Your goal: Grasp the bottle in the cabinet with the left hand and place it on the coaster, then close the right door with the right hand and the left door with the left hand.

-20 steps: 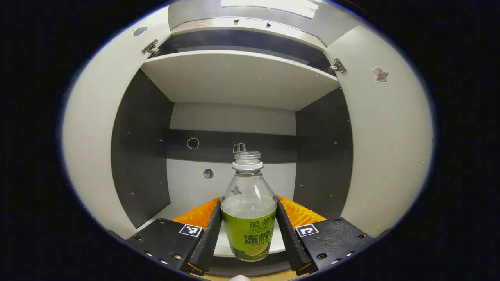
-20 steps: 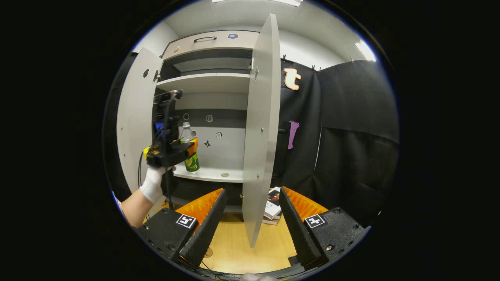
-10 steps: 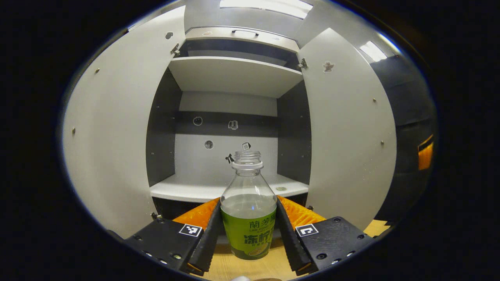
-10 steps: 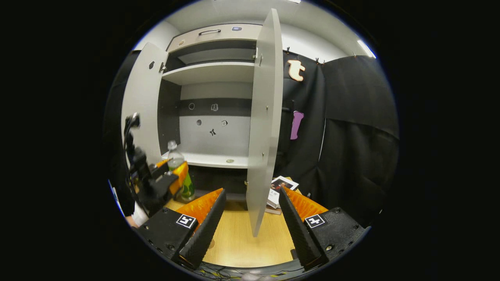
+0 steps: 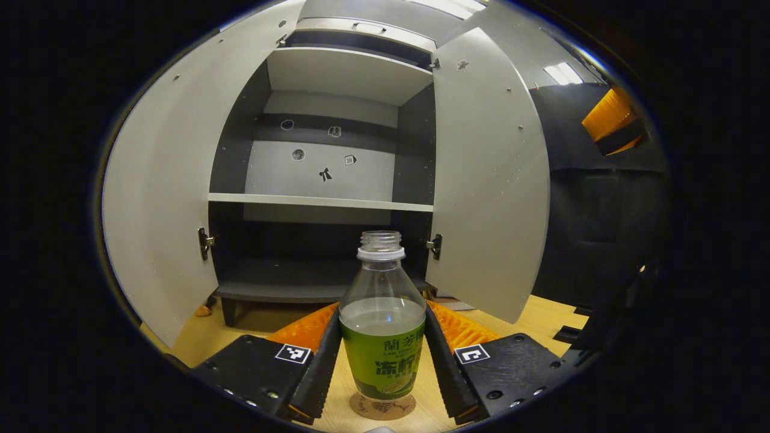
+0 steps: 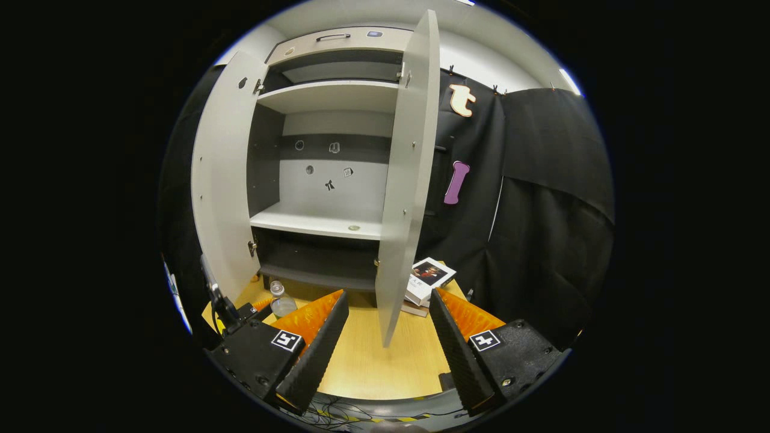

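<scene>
Currently, an uncapped clear bottle (image 5: 382, 313) with a green label is clamped between both fingers of the left gripper (image 5: 382, 367), upright and centred in the left gripper view. Directly beneath its base, a round cork coaster (image 5: 381, 407) is seen on the wooden table (image 5: 529, 316); whether the bottle rests on it or hangs just above cannot be told. Ahead of this gripper the cabinet (image 5: 325, 201) stands open, its left door (image 5: 159, 192) swung out to the left of the fingers and its right door (image 5: 487, 180) to their right. The shelf ahead and above the bottle neck is shown bare apart from small stickers on the back panel.

In the right gripper view, the right gripper (image 6: 385, 343) is held with its fingers spread wide, nothing between them. The edge of the right door (image 6: 406, 180) is seen straight ahead, above the gap between the fingers and apart from them. To the lower left of these fingers, the bottle (image 6: 280, 300) and part of the left gripper (image 6: 264, 305) are seen low over the table (image 6: 367, 355). A stack of books (image 6: 428, 278) lies ahead and slightly right, beyond the door.
</scene>
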Motion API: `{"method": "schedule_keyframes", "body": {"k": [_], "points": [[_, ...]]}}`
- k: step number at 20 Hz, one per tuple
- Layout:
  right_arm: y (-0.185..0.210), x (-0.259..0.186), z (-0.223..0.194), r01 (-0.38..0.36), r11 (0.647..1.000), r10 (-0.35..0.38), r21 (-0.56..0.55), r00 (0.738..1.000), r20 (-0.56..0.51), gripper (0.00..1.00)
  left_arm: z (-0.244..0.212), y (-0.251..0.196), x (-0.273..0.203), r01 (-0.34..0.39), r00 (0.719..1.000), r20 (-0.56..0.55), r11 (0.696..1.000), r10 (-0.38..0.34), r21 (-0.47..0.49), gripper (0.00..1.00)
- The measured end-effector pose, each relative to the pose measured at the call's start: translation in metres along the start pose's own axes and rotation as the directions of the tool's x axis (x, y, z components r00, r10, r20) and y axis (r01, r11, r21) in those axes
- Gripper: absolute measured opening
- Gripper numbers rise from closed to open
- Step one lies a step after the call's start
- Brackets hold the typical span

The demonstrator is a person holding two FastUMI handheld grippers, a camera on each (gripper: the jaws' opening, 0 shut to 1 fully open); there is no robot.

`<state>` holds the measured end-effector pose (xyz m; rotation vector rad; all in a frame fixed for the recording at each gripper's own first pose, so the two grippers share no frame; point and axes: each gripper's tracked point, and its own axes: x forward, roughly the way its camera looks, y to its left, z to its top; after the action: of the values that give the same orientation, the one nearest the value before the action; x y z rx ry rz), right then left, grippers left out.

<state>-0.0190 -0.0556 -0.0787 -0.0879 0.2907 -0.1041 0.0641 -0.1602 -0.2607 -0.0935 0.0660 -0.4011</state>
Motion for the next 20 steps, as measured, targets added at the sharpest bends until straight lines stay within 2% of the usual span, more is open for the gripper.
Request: {"method": "schedule_keyframes", "body": {"k": [8,9,11,16,20], "points": [[0.002,-0.002,-0.019,-0.005,1.000,0.004,-0.025,0.999,-0.040,0.84,-0.041,-0.011,-0.006,0.043,0.999,0.007,0.997,-0.044,0.057,0.71],[0.003,-0.002,-0.019,-0.007,1.000,0.006,-0.025,0.999,-0.040,0.84,-0.048,-0.011,-0.007,0.043,0.999,-0.007,0.997,-0.042,0.062,0.67],[0.003,-0.002,-0.017,-0.010,1.000,0.009,-0.023,0.999,-0.033,0.84,-0.056,-0.011,-0.008,0.048,0.999,-0.011,0.997,-0.047,0.069,0.73],[-0.001,-0.008,-0.012,-0.002,0.998,0.001,-0.057,1.000,-0.020,0.83,-0.076,-0.012,-0.010,0.060,0.998,-0.027,0.997,-0.058,0.058,0.75],[0.003,-0.012,-0.011,-0.015,0.999,0.014,-0.051,1.000,-0.020,0.84,-0.073,-0.009,-0.007,0.049,0.999,-0.022,0.997,-0.048,0.056,0.75]]}}
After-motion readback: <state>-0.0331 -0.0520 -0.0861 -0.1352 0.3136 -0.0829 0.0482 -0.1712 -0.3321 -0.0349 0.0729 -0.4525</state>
